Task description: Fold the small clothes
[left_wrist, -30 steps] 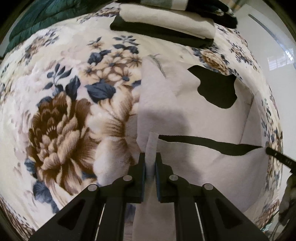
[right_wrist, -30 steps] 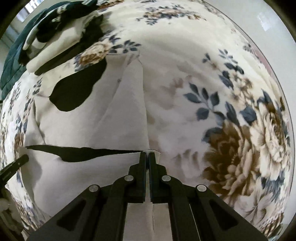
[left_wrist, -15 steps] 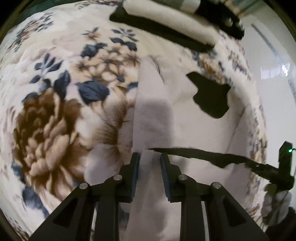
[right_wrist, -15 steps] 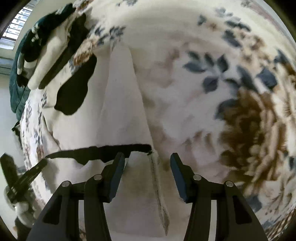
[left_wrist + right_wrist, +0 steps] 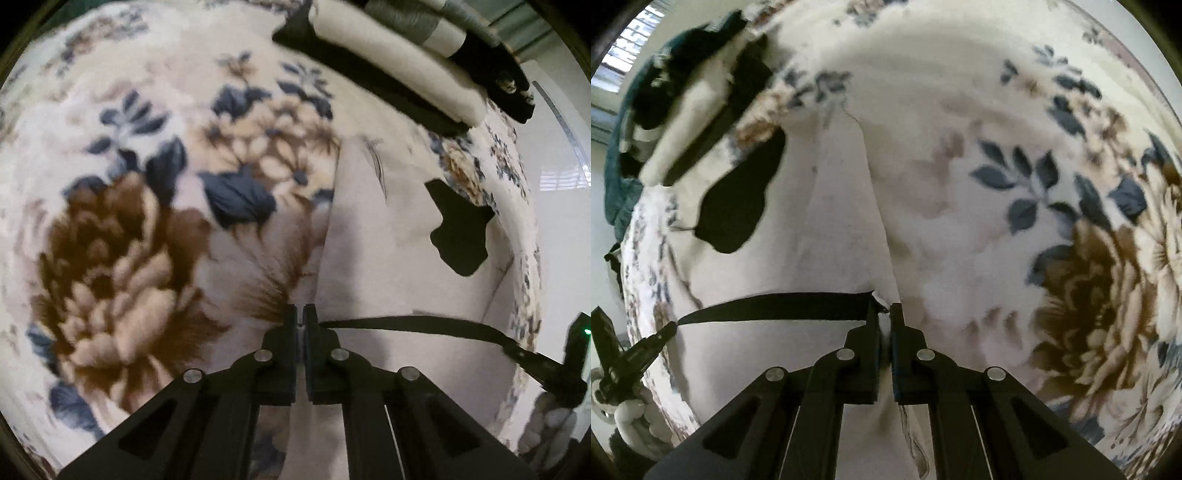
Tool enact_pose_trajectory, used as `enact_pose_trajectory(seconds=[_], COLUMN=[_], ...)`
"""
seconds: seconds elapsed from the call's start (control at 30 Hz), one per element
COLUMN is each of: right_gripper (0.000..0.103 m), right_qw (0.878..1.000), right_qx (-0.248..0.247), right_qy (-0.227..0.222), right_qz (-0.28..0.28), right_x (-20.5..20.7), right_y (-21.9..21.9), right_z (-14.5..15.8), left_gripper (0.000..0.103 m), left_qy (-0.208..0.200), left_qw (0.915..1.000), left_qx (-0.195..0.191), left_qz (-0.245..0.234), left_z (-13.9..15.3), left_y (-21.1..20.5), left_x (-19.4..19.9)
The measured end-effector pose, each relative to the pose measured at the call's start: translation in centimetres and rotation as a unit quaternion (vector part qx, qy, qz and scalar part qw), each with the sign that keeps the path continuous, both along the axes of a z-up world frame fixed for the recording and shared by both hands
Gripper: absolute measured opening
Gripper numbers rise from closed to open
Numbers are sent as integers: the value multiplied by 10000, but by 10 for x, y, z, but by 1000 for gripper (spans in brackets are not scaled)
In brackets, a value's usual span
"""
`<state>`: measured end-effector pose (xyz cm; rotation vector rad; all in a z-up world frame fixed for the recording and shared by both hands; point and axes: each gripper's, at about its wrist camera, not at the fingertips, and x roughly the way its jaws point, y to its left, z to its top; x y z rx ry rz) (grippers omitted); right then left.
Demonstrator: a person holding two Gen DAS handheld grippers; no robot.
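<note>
Pale off-white small garment with black trim and a black cut-out patch (image 5: 388, 258) lies spread flat on the bed, on a cream fleece blanket with brown and navy flowers (image 5: 122, 258). It sits on the right side of the left wrist view and on the left side of the right wrist view, so it is between the two tools. Left tongs (image 5: 300, 317) are pressed together, pinching the near left corner of the garment, right at the end of the thin black hem band (image 5: 424, 325); a sliver of pale cloth shows between the fingers. Right tongs (image 5: 882, 317) are pinching the opposite near corner at the other end of the same band (image 5: 783, 306), a narrow gap left with fabric in it. The band runs straight and taut between the two grips, so my read is that both corners are held to keep the near edge tensioned and wrinkle-free for a fold away from the person, toward the far edge. Both views are motion-blurred, so exact bite depth is hard to tell. A stack of folded clothes in cream, black and grey (image 5: 406, 48) sits at the far end of the bed, likely where finished pieces go. Risk: thin bite, a corner could slip on lift.
</note>
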<state>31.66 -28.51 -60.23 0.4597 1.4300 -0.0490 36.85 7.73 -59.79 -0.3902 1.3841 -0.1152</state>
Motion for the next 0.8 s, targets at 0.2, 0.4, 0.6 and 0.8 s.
enact_pose_trajectory(seconds=[0.2, 0.4, 0.6, 0.8], right_gripper=[57, 65, 68, 9], right_qw=[9998, 9977, 9934, 9903], right_qx=[185, -232, -320, -342], right_qy=[42, -393, -7, -335], right_qz=[46, 506, 1101, 1302], right_x=[24, 102, 181, 182], right_y=[-10, -3, 22, 40], right_z=[14, 27, -9, 4], left_gripper=[34, 56, 33, 5], left_qy=[-338, -737, -334, -783], left_qw=[9990, 9923, 9889, 9881], left_qx=[-224, 327, 570, 415], left_qz=[-210, -941, -1327, -1257], left_z=[35, 36, -5, 27], left_y=[-2, -34, -51, -46], left_x=[27, 94, 146, 131])
